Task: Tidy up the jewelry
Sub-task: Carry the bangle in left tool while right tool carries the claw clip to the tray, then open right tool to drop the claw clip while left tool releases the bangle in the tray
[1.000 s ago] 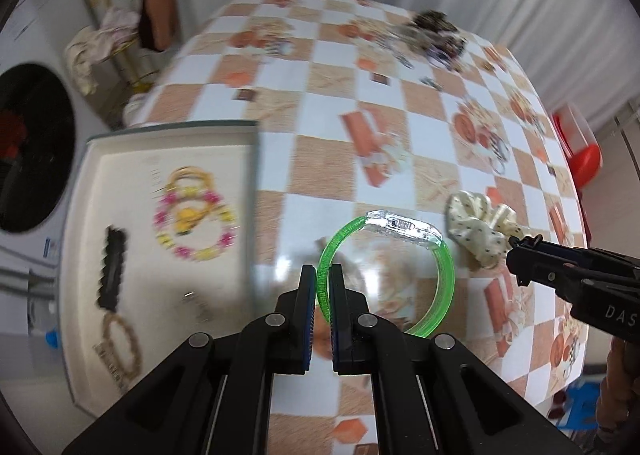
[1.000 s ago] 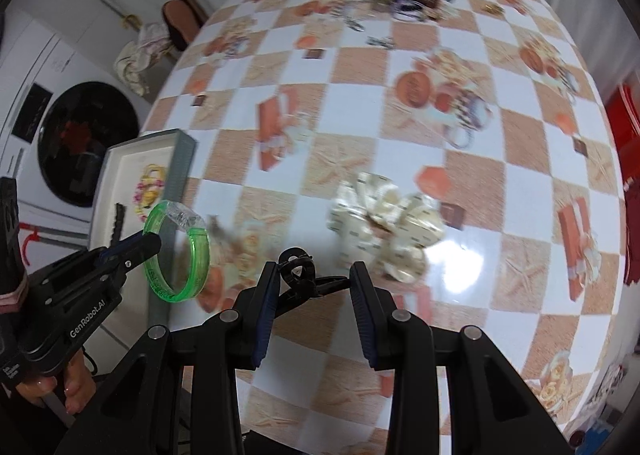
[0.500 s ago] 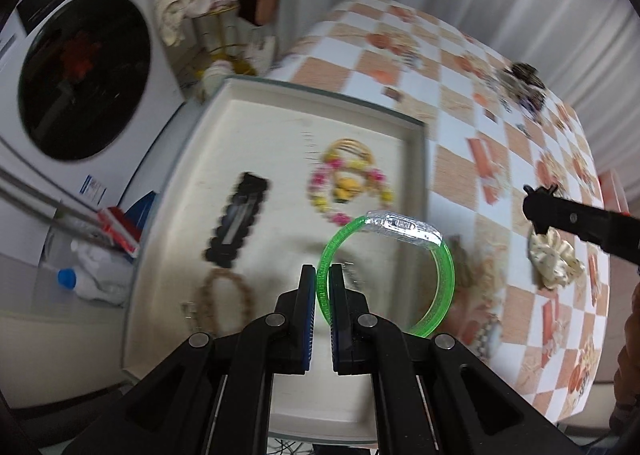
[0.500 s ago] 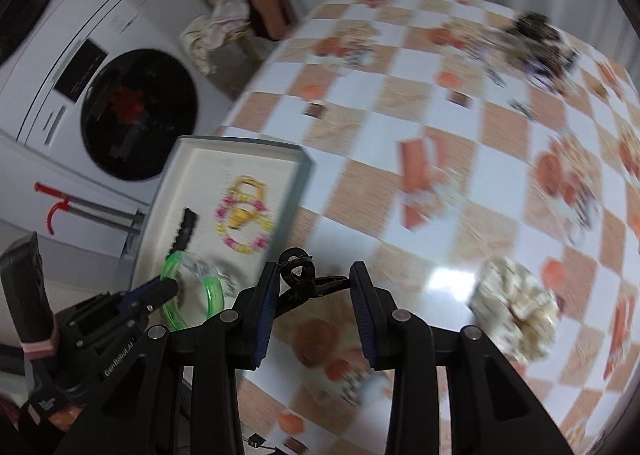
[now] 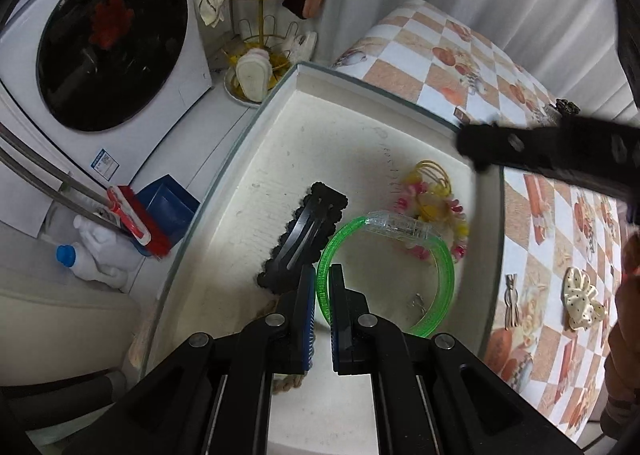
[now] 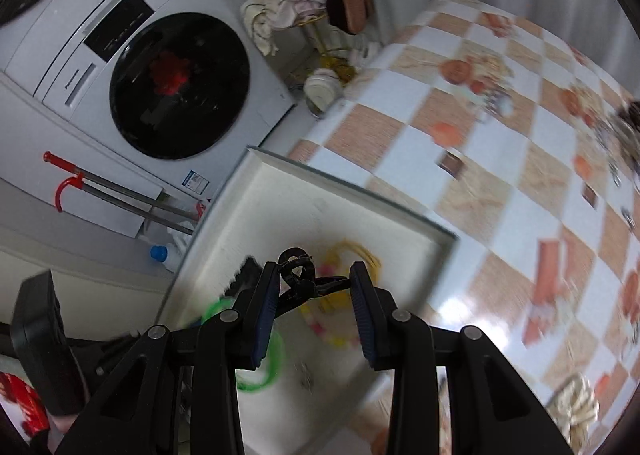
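The left tool (image 5: 319,291) grips a green bangle (image 5: 400,251) above the white tray (image 5: 320,135), near a black hair clip (image 5: 304,231). The right tool (image 6: 314,287) clamps a black claw clip (image 6: 300,279) over the tray.

The left gripper (image 5: 323,287) at the bottom centre of the left wrist view is matte black plastic, with angular triangular cut-outs, round silver screws at its joints and blue ribbed pads (image 5: 308,315) lining its fingers. The right gripper (image 6: 314,295), low in the right wrist view, has the same black build, silver screws and blue ribbed pads (image 6: 265,319)
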